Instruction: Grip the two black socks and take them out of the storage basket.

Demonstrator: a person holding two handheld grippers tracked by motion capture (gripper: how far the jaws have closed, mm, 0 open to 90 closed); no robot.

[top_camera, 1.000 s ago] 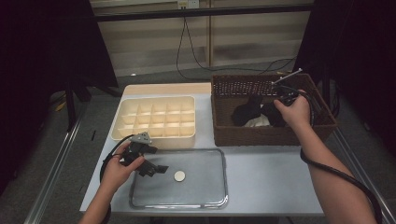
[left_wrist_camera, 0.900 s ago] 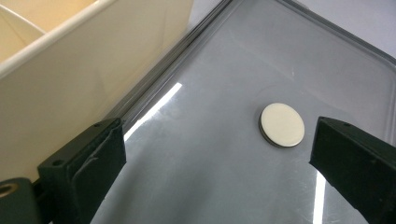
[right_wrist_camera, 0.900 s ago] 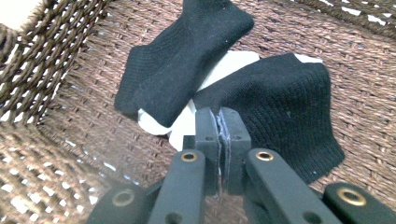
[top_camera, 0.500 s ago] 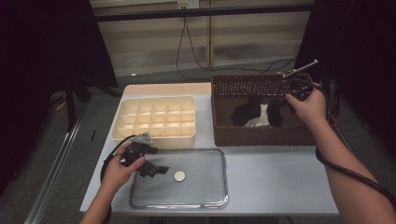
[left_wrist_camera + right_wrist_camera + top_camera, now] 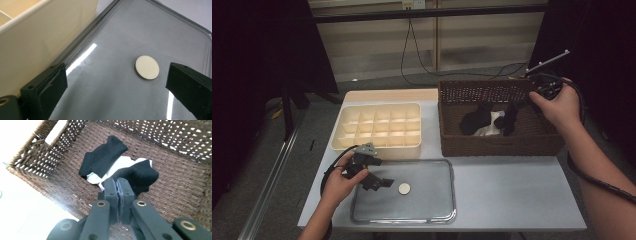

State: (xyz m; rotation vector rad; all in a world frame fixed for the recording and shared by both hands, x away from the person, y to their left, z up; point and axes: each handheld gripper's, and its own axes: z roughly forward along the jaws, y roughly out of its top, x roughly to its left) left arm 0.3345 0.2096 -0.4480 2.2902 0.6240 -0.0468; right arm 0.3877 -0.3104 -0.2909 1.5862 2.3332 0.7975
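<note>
Where the high view looks down on the grey table [image 5: 512, 195], the left gripper [image 5: 379, 183] rests low over the near-left part of the shallow glass tray [image 5: 447, 212], its jaws pointing at a small white disc [image 5: 404, 188] that lies on the tray just beside them; behind the tray stands the cream divided box [image 5: 377, 125], and to the right of it the brown wicker basket [image 5: 497, 145] with black socks [image 5: 475, 120] and a white cloth [image 5: 495, 121] inside, while the right gripper [image 5: 523, 102] is held up above the basket's far right corner. In the left gripper view, the two black jaws stand wide apart with nothing between the pads, the white disc [image 5: 147, 67] lying flat on the glass tray [image 5: 112, 87] ahead of them, nearer the right jaw, and the cream box wall [image 5: 45, 37] rising at the left. In the right gripper view, the jaws are pressed together, pads touching, holding nothing, and they hang above the basket [image 5: 180, 182], whose floor carries the black socks [image 5: 105, 157] lapped over the white cloth [image 5: 122, 162]
</note>
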